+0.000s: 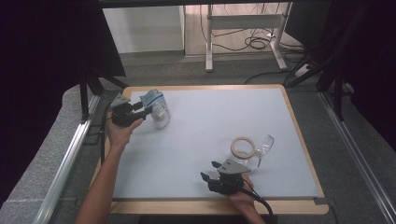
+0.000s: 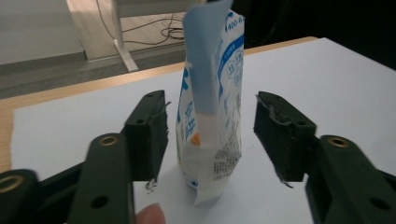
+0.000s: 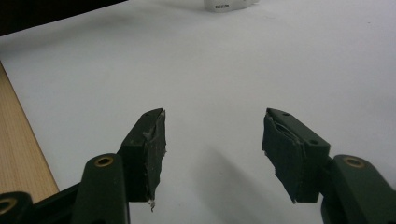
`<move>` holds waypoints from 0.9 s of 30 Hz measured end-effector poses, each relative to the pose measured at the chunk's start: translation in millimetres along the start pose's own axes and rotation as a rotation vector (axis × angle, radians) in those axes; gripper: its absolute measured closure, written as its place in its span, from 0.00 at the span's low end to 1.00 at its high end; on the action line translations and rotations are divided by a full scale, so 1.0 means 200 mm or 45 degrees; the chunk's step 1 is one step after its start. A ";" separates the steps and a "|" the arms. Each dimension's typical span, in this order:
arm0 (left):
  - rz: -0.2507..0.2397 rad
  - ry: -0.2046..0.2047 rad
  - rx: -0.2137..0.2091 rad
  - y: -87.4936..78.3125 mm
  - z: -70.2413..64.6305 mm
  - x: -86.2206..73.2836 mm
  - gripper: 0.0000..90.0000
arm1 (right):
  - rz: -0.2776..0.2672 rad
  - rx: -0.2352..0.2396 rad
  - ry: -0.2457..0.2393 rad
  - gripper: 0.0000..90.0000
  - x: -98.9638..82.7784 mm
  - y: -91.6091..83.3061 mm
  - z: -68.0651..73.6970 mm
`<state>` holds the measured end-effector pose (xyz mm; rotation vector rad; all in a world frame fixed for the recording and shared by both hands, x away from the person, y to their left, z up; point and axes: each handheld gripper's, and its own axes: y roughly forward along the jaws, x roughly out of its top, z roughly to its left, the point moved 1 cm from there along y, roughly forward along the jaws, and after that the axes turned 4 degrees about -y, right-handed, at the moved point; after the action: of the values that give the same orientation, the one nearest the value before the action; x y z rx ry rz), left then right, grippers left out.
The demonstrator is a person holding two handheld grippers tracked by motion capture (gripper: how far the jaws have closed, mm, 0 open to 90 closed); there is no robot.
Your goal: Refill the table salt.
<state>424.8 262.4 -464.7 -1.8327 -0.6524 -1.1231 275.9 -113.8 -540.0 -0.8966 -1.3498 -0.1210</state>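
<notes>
Left gripper (image 1: 144, 111): at the far left of the surface in the high view, held level, its jaws pointing right at a blue-and-white printed pouch (image 1: 157, 108).
Left gripper view: the pouch (image 2: 212, 100) stands upright on the surface between the two black jaws of the left gripper (image 2: 211, 137); there is a clear gap on each side, so the pads do not press on it. The print is blue lettering on white with a small orange mark and a code patch low down; the top flap folds over toward the camera. A fingertip (image 2: 150, 215) shows at the bottom edge.
Left jaws: spread, flanking the pouch without touching it.
High view, extra: a roll of tape (image 1: 243, 146) lies flat at the near right, just beside a clear plastic cup (image 1: 264, 145) that lies on its side; both are well apart from the pouch.
Right gripper (image 1: 208, 171): at the near edge of the surface, just near of the tape roll, held in the person's right hand (image 1: 243, 199).
Right gripper view: the right gripper (image 3: 212, 140) looks along bare surface; the foot of a white packet (image 3: 229, 4) shows at the far top edge.
Right jaws: spread, nothing between them.
Surface: a pale blue-grey mat (image 1: 210, 121) on a wooden board with a light rim (image 1: 205, 87).
Room: grey carpet around the table, dark curtains at left and right, a white metal desk frame (image 1: 243, 28) and loose cables on the floor at the far side.
</notes>
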 end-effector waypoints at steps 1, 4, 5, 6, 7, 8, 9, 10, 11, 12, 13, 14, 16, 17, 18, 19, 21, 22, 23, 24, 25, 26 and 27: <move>0.000 -0.011 -0.011 0.01 0.01 0.01 0.56 | 0.000 -0.002 -0.001 0.45 0.00 0.00 0.00; 0.005 -0.020 -0.022 0.05 0.02 0.02 0.63 | 0.000 -0.006 0.002 0.45 0.00 0.00 -0.01; 0.011 -0.026 -0.034 0.06 0.03 0.02 0.65 | 0.000 -0.006 0.006 0.45 0.00 0.00 -0.01; 0.011 -0.032 -0.049 0.07 0.03 0.02 0.68 | 0.000 -0.007 0.007 0.45 0.00 0.00 -0.01; 0.015 -0.032 -0.057 0.09 0.03 0.02 0.70 | 0.001 -0.008 0.006 0.45 0.00 0.00 -0.01; 0.018 -0.029 -0.062 0.10 0.02 0.02 0.72 | 0.001 -0.009 0.005 0.45 -0.01 0.00 -0.01; 0.016 -0.028 -0.078 0.10 0.02 0.02 0.77 | 0.002 -0.009 0.004 0.45 -0.01 0.00 -0.01; 0.015 -0.030 -0.085 0.11 0.02 0.02 0.83 | 0.003 -0.009 0.004 0.45 -0.01 0.00 -0.01; 0.014 -0.031 -0.092 0.11 0.02 0.02 0.88 | 0.003 -0.009 0.005 0.45 -0.01 0.00 -0.01; 0.017 -0.032 -0.094 0.11 0.02 0.03 0.90 | 0.003 -0.011 0.005 0.45 -0.01 0.00 -0.01; 0.021 -0.041 -0.101 0.12 0.02 0.03 0.91 | 0.004 -0.010 0.005 0.45 -0.01 0.00 -0.01; 0.022 -0.051 -0.105 0.12 0.02 0.03 0.93 | 0.003 -0.011 0.007 0.45 -0.01 -0.01 -0.01; 0.016 -0.062 -0.104 0.11 0.03 0.02 0.97 | 0.003 -0.012 0.005 0.45 -0.01 -0.01 -0.01; 0.010 -0.065 -0.112 0.11 0.03 0.02 0.98 | 0.003 -0.012 0.005 0.45 -0.01 -0.01 -0.01; 0.004 -0.066 -0.119 0.11 0.03 0.02 0.99 | 0.003 -0.013 0.004 0.45 -0.01 -0.01 -0.01; -0.004 -0.063 -0.117 0.11 0.03 0.01 1.00 | 0.002 -0.013 0.003 0.45 -0.01 -0.01 -0.01; -0.019 -0.045 -0.095 0.11 0.02 0.01 1.00 | 0.003 -0.014 0.003 0.45 -0.01 0.00 -0.01; -0.024 -0.044 -0.104 0.12 0.01 0.01 1.00 | 0.004 -0.015 0.002 0.45 -0.01 0.00 -0.01; -0.026 -0.047 -0.113 0.12 0.01 0.01 1.00 | 0.004 -0.016 0.002 0.45 -0.01 0.00 -0.01; -0.028 -0.047 -0.118 0.12 0.00 0.01 1.00 | 0.003 -0.016 0.002 0.45 -0.01 0.00 -0.01; -0.029 -0.038 -0.123 0.12 0.00 0.01 1.00 | 0.005 -0.019 0.001 0.45 -0.01 0.00 -0.01; -0.032 -0.038 -0.124 0.12 0.00 0.01 1.00 | -0.001 -0.018 0.004 0.45 -0.01 0.00 -0.01; -0.035 -0.035 -0.119 0.12 -0.01 0.01 1.00 | 0.000 -0.019 0.005 0.45 -0.01 0.00 -0.01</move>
<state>444.1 249.3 -471.5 -1.9267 -0.6525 -1.1654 276.7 -116.2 -540.9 -0.9087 -1.3467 -0.1328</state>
